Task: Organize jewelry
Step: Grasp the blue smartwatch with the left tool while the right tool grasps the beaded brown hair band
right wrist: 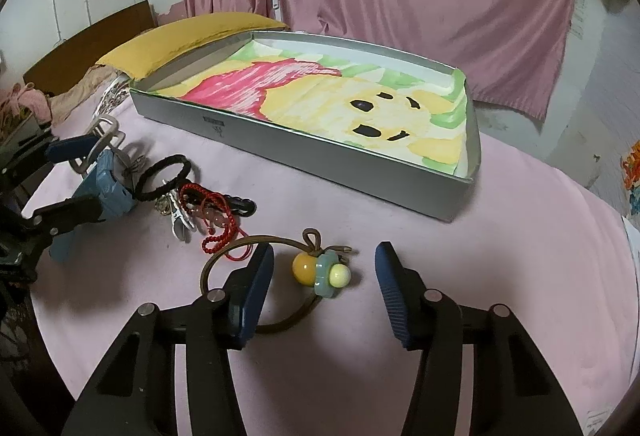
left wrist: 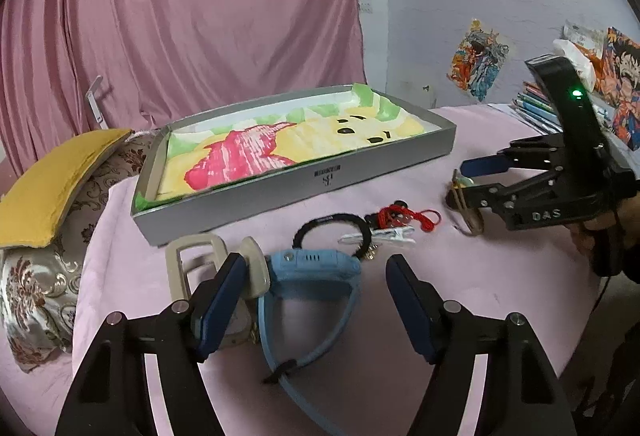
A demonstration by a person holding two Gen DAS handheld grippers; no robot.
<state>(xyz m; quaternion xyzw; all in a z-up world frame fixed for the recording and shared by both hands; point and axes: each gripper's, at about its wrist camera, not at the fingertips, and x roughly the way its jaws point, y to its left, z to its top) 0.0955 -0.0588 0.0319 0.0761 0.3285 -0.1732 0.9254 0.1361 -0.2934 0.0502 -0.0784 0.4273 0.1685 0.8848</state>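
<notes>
Going left to right across the pink cloth [right wrist: 500, 236], my left gripper [left wrist: 316, 300] comes first: its fingers stand apart, straddling the blue watch [left wrist: 312, 268], whose case sits at twelve o'clock between my pads, neither pad visibly pressing on it. I judge the watch light, with a hard case and a limp rubbery strap, so the case is the place to take hold; the strap would flop and drag. At ten o'clock a beige watch [left wrist: 224, 276] lies touching it, partly behind my left finger, and could come along or get pushed. Beyond, at one o'clock, a black hair tie [left wrist: 332, 232], a clear hair clip [left wrist: 380, 236] and a red beaded cord [left wrist: 400, 216] lie tangled close together, likely to snag one another. My right gripper [right wrist: 324, 294] also has its fingers apart, around a brown elastic hair tie with a yellow bead and green flower charm [right wrist: 322, 272]; the charm lies at twelve o'clock between the pads, untouched by either. The beads look smooth and slippery, the elastic soft, so I would pinch the charm squarely. The silver box lid lined with a bear-print cloth [right wrist: 360, 172] waits at twelve o'clock farther back, its raised wall the one barrier to lift over.
</notes>
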